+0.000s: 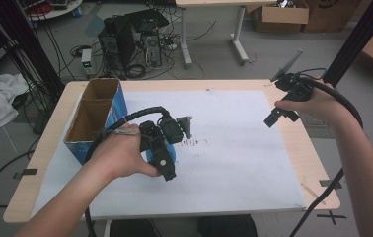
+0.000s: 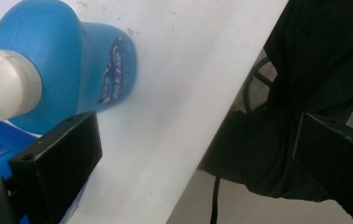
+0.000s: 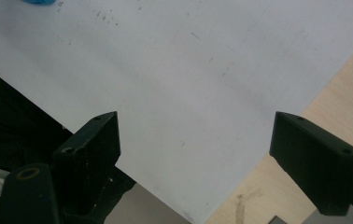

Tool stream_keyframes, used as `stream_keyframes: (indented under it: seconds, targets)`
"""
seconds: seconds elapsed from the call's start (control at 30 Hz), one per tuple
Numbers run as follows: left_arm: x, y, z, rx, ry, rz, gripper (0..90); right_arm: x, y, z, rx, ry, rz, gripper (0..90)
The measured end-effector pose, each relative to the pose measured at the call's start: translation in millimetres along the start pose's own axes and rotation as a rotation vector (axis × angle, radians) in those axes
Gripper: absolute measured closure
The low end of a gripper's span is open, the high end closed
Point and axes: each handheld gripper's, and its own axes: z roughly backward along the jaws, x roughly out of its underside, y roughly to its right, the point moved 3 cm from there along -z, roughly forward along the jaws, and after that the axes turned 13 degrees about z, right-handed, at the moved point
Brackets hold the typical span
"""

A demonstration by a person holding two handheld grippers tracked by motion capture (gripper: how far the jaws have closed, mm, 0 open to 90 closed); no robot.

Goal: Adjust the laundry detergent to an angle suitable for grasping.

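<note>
A blue plastic bottle (image 2: 76,70) with a white cap (image 2: 4,86) rests on the white sheet (image 2: 179,84). It lies just beyond my left gripper's left jaw, outside the gap. My left gripper (image 2: 198,158) is open, jaws wide apart, with nothing between them. From the high view, the left gripper (image 1: 167,170) hovers over the bottle (image 1: 173,152), which it mostly hides. My right gripper (image 1: 276,117) is held above the sheet's right side, far from the bottle. The right gripper (image 3: 195,154) is open and empty, above bare sheet near the table's edge.
A blue cardboard box (image 1: 83,123) with two open compartments stands at the table's left side, close to my left hand. The white sheet (image 1: 234,163) covers most of the wooden table (image 1: 317,163). Computers, cables and boxes lie on the floor beyond.
</note>
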Motion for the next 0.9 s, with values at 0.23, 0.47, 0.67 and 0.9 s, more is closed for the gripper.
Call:
stream_keyframes:
  seconds: [0.23,0.47,0.67,0.9]
  targets:
    - [-3.8,1.9,2.3,0.002,0.007,-0.013,1.8,1.9,1.8,-2.0,-0.001,-0.007,-0.003,16.3]
    - [-5.7,3.6,3.0,0.003,0.006,-0.012,1.7,6.1,3.6,2.4,-0.002,0.006,-0.011,16.3]
    - [-4.3,4.8,4.5,-0.002,0.002,-0.007,1.7,5.6,3.2,1.1,-0.004,0.004,-0.007,16.3]
    - [-5.3,3.8,2.2,0.002,-0.004,-0.010,1.7,2.7,3.0,-1.5,-0.009,0.002,-0.001,16.3]
